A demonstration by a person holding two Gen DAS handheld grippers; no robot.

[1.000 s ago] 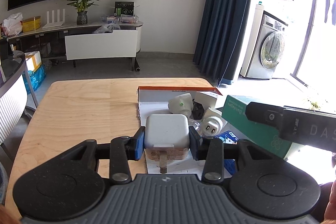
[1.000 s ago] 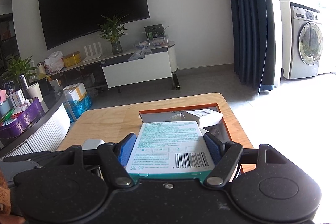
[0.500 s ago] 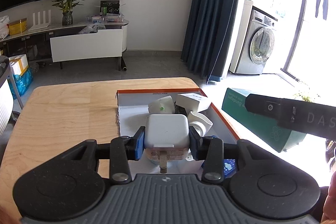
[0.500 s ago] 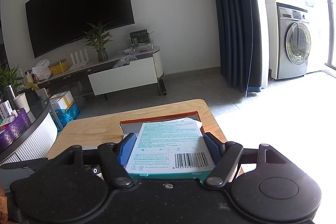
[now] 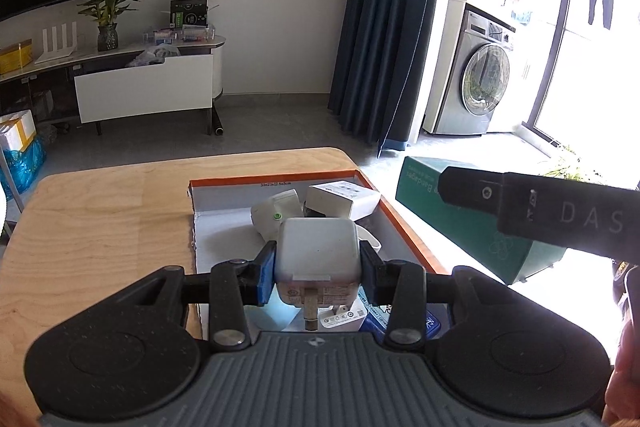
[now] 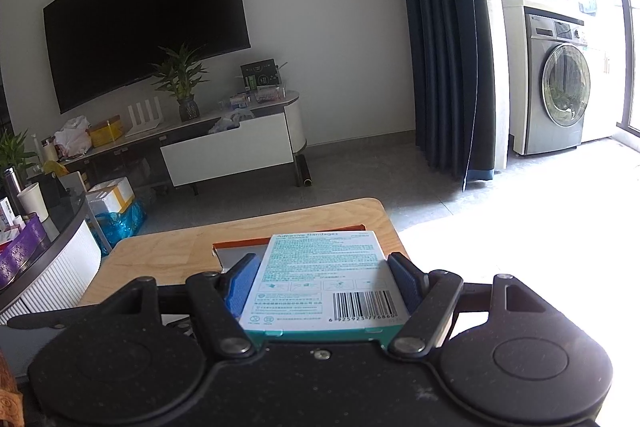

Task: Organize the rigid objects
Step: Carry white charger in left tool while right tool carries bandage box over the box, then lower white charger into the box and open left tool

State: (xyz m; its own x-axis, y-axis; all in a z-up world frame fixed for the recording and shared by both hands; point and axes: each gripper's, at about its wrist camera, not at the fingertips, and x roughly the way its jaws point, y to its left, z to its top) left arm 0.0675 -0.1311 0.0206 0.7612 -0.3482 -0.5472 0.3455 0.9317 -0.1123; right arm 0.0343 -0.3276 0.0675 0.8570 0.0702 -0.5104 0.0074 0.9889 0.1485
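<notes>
My left gripper (image 5: 318,269) is shut on a white plug charger (image 5: 318,253) and holds it above the orange-rimmed box lid (image 5: 404,223) on the wooden table (image 5: 104,211). The lid holds several white chargers (image 5: 276,213) and a small white box (image 5: 344,199). My right gripper (image 6: 326,281) is shut on a teal adhesive bandage box (image 6: 326,271). That box also shows in the left wrist view (image 5: 480,227), held off the table's right side. The lid's far rim shows in the right wrist view (image 6: 236,245).
A blue packet (image 5: 400,319) lies at the lid's near end. Beyond the table are a TV stand (image 5: 144,87), a dark curtain (image 5: 392,27) and a washing machine (image 5: 480,83). A round side table (image 6: 52,247) stands left.
Both grippers rose and tilted, still holding their objects. The left gripper moved right over the lid. The bandage box now covers more of the lid in the right wrist view.
</notes>
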